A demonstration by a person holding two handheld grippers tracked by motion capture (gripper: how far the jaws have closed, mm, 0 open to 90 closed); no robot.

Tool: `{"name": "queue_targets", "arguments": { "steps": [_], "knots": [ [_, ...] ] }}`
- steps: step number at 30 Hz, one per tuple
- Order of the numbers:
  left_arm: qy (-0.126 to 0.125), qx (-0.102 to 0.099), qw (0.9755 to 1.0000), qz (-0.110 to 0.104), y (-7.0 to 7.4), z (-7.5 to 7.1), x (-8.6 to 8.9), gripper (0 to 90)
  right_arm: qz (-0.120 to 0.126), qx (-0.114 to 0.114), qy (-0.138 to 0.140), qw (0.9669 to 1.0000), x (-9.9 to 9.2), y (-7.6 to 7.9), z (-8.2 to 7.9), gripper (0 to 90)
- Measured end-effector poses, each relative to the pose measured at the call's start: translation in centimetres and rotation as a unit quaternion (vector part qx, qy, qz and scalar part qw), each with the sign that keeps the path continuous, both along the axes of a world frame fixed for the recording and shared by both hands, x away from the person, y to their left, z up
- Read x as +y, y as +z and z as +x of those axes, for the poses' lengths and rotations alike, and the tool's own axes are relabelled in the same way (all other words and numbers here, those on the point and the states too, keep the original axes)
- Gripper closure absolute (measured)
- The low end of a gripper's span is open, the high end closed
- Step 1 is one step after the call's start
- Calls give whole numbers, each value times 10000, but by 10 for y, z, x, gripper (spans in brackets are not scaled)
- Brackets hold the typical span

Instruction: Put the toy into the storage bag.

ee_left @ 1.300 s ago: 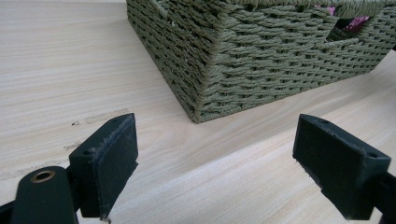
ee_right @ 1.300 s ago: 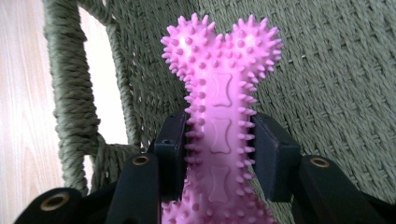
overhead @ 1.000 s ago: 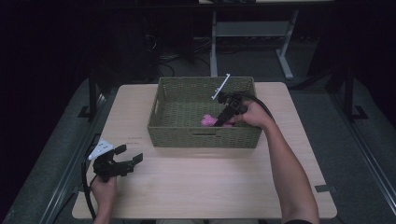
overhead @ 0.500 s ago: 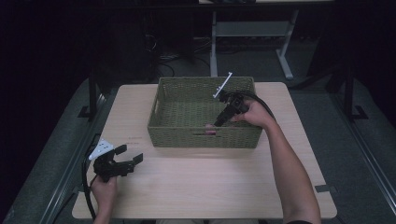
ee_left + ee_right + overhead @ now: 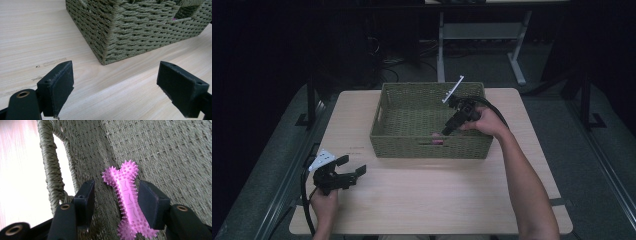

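A pink spiky bone toy (image 5: 126,195) lies on the floor of the green woven basket (image 5: 412,147), close to its front wall. My right gripper (image 5: 117,188) reaches down into the basket (image 5: 175,157) with the toy between its jaws. The jaws have just been opening: the left pad stands clear of the toy and the right pad is at its edge. In the high view the right gripper (image 5: 446,131) sits just above the pink toy (image 5: 437,141). My left gripper (image 5: 352,165) rests open and empty at the table's front left, and its gripper view (image 5: 115,85) faces the basket's corner (image 5: 140,30).
The basket stands at the middle back of the light wooden table (image 5: 437,200). A handle slot (image 5: 66,165) opens in the basket wall beside the toy. A desk frame (image 5: 482,35) and cables lie on the dark floor behind the table.
The right gripper has sunk into the basket with the pink toy, which was at rim height before. Its jaws have parted from the toy. The left gripper has not moved.
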State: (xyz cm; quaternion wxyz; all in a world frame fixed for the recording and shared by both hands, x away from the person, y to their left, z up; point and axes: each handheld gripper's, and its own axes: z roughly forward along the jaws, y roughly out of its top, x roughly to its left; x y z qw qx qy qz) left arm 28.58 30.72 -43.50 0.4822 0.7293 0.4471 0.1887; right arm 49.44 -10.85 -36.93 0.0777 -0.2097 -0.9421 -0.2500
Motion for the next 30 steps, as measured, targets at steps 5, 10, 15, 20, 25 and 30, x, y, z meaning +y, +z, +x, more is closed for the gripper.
{"name": "queue_targets", "arguments": {
  "steps": [5, 10, 15, 20, 25, 30],
  "knots": [
    [-3, 22, 10000, 24, 0, 0, -1, 136, 63, -36, -60, 10000, -6, 6, -2, 451],
    [1, 18, 10000, 24, 0, 0, -1, 136, 143, -90, -92, 9998, -9, 13, -4, 451],
    [21, 19, 10000, 30, 0, 1, 0, 136, 116, -149, -146, 9997, -11, 18, -7, 437],
    [38, 9, 10000, 11, -1, 1, 0, 136, 141, -209, -151, 9996, -12, 26, -11, 420],
    [22, 23, 10000, 26, -1, 1, 0, 136, 204, -232, -151, 9994, -16, 33, -16, 411],
    [13, 28, 10000, 32, -1, 1, 0, 136, 286, -281, -159, 9991, -20, 42, -22, 408]
  ]
}}
